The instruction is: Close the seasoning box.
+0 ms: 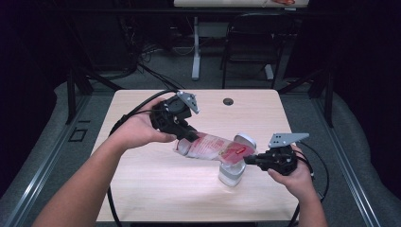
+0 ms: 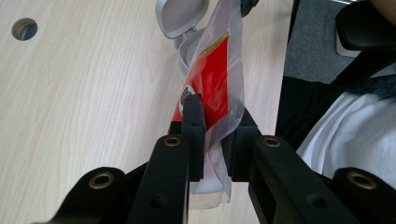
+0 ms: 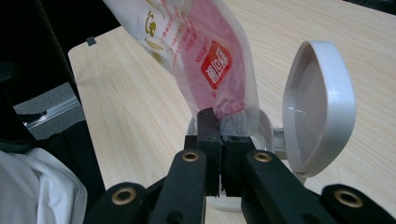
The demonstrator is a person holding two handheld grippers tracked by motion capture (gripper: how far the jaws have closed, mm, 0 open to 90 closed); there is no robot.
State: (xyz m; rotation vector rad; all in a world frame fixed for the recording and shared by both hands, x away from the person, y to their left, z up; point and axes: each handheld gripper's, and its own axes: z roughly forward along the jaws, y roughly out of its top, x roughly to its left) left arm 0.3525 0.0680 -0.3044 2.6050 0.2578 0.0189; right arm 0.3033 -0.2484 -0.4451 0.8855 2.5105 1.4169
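Both grippers [image 1: 189, 135] [image 1: 250, 160] are clamping the red-printed pouch [image 1: 213, 147], tilting its mouth over the open-lidded white container [image 1: 232, 174] for pouring.

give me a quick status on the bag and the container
Left tongs shut on plastic bag, right tongs shut on its other end. Bag slung over white container, lid flipped open. Nothing in the way.

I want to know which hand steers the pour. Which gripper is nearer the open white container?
Right. The right gripper pinches the bag end just over the container; the left gripper pinches the far end, up and away from it.
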